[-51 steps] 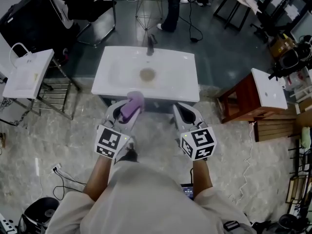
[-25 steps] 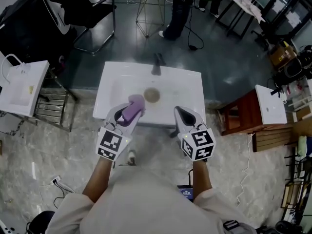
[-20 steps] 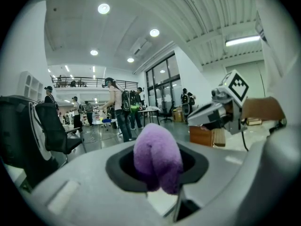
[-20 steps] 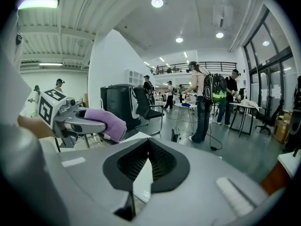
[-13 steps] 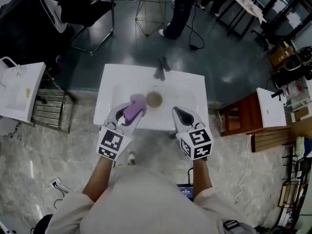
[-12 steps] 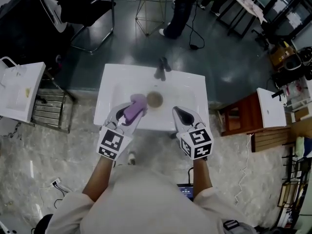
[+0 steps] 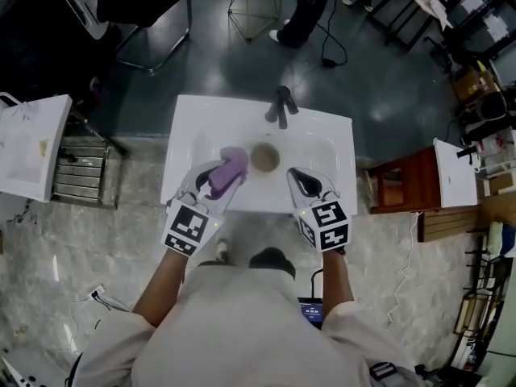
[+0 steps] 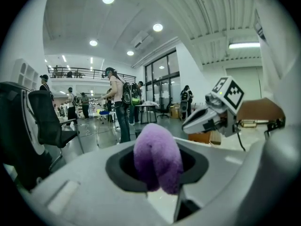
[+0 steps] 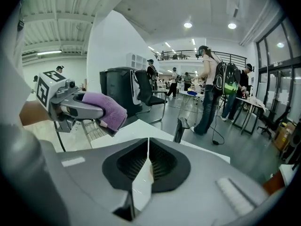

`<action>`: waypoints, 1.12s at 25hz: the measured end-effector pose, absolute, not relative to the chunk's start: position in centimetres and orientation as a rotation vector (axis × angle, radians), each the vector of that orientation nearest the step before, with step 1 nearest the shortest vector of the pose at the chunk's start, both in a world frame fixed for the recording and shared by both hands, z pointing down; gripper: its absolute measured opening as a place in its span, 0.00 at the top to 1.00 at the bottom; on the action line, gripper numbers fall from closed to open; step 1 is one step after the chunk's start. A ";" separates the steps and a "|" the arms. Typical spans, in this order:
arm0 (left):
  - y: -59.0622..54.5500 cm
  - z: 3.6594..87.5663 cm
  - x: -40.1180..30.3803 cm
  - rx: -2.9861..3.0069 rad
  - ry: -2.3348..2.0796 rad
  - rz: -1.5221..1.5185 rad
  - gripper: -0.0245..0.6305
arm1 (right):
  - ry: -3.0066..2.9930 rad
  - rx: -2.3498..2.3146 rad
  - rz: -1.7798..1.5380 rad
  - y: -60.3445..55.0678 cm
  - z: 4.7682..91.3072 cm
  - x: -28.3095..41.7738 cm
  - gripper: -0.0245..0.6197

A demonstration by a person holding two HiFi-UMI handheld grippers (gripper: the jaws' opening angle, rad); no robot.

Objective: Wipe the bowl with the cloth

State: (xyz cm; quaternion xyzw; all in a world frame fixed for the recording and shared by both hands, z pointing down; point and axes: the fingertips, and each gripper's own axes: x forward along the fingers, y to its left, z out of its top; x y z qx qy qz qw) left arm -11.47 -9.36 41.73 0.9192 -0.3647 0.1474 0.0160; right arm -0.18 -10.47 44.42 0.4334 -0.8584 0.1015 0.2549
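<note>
A brownish round bowl (image 7: pixel 264 157) sits in the middle of the white washbasin (image 7: pixel 187 113), just in front of the dark tap (image 7: pixel 280 107). My left gripper (image 7: pixel 218 176) is shut on a folded purple cloth (image 7: pixel 229 167), which hangs over the basin just left of the bowl. The cloth (image 8: pixel 157 157) bulges out between the jaws in the left gripper view. My right gripper (image 7: pixel 301 179) hovers over the basin's front right, jaws shut with nothing between them (image 9: pixel 148 158). From the right gripper view the cloth (image 9: pixel 101 108) and the tap (image 9: pixel 178 129) show ahead; the bowl is hidden there.
A second white basin (image 7: pixel 31 145) on a metal rack (image 7: pixel 82 171) stands at the left. At the right are a brown wooden stand (image 7: pixel 401 189) and a white slab (image 7: pixel 456 172). A black chair (image 7: pixel 129 6) and a standing person (image 7: pixel 310 6) are beyond the basin.
Both grippers have moved forward and a little down, from the basin's front edge to over its bowl. The purple cloth stays in the left gripper; the right stays shut.
</note>
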 end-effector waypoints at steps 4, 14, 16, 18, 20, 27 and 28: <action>-10.4 43.0 -11.3 2.827 -1.139 0.482 0.78 | -2.302 1.139 0.315 -11.8 46.6 -0.1 0.92; -14.0 47.7 -12.1 2.668 -1.202 0.566 0.78 | -2.213 0.958 0.366 -16.2 55.0 -0.4 0.90; -15.3 48.9 -13.1 2.627 -1.227 0.581 0.78 | -2.195 0.906 0.378 -17.3 57.1 -1.3 0.89; -16.3 50.0 -13.9 2.586 -1.255 0.590 0.78 | -2.183 0.843 0.397 -17.9 59.1 -2.0 0.88; -16.9 50.9 -14.3 2.548 -1.283 0.600 0.78 | -2.174 0.776 0.425 -18.2 60.8 -2.5 0.88; -17.5 53.9 -14.1 2.441 -1.304 0.628 0.78 | -2.088 0.611 0.451 -18.8 66.8 -2.4 0.82; -17.6 54.3 -14.0 2.430 -1.302 0.633 0.78 | -2.078 0.590 0.455 -18.9 67.6 -2.4 0.82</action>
